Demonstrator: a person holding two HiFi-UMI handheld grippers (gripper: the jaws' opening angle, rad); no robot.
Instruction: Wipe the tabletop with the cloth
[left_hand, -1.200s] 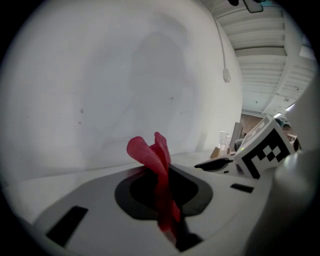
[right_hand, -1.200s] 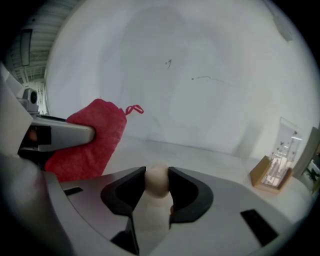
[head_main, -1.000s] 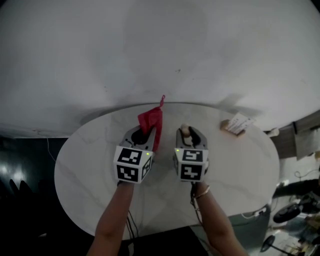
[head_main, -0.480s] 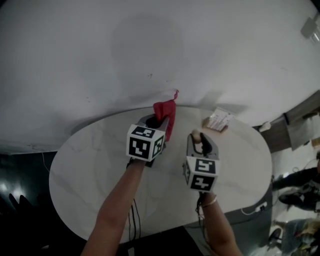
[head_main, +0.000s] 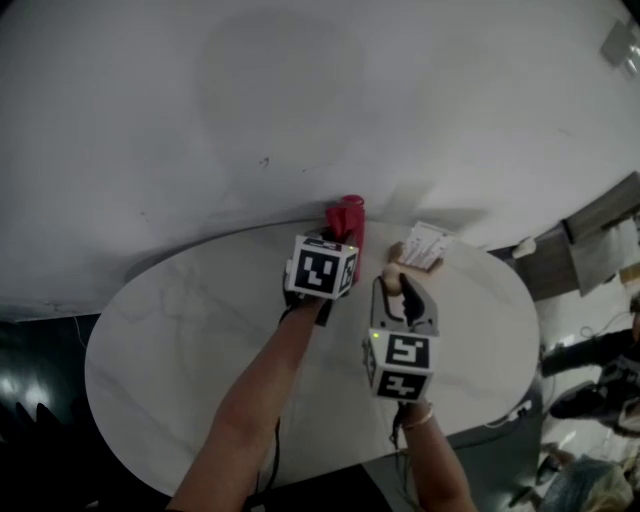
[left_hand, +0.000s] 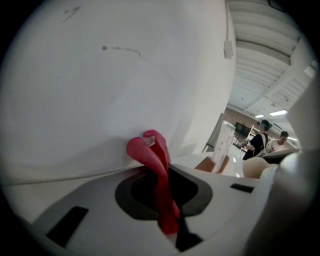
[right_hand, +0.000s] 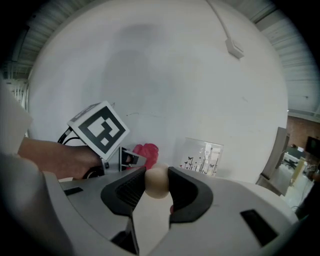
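A white oval table (head_main: 170, 340) stands against a plain white wall (head_main: 300, 90), seen from above. Two bare forearms (head_main: 250, 410) come in from 6 o'clock. Each hand carries a gripper topped by a black-and-white cube (head_main: 321, 268).

The left gripper (head_main: 341, 236) is at the table's far edge, at about 12 o'clock. Its jaws are pinched on a red cloth (head_main: 348, 214), which bunches up past the tips, close to the wall. In the left gripper view the cloth (left_hand: 156, 165) runs as a narrow fold between the closed pads and curls over above them. Whether it touches the tabletop cannot be told.

The right gripper (head_main: 399, 287) is at about 4 o'clock from the left one, nearer the person. Its jaws are clamped on a small beige ball (head_main: 394, 281). In the right gripper view the ball (right_hand: 157, 182) sits between the two dark pads and touches both.

A printed card (head_main: 428, 245) stands on the table at about 1 o'clock, just beyond the right gripper and at 3 o'clock from the cloth. From the right gripper's camera, the card (right_hand: 201, 158) is at 1 o'clock from the ball and the cloth (right_hand: 146, 152) at 11 o'clock.

In the left gripper view, two people (left_hand: 262, 142) stand far off at 3 o'clock (small and indistinct).
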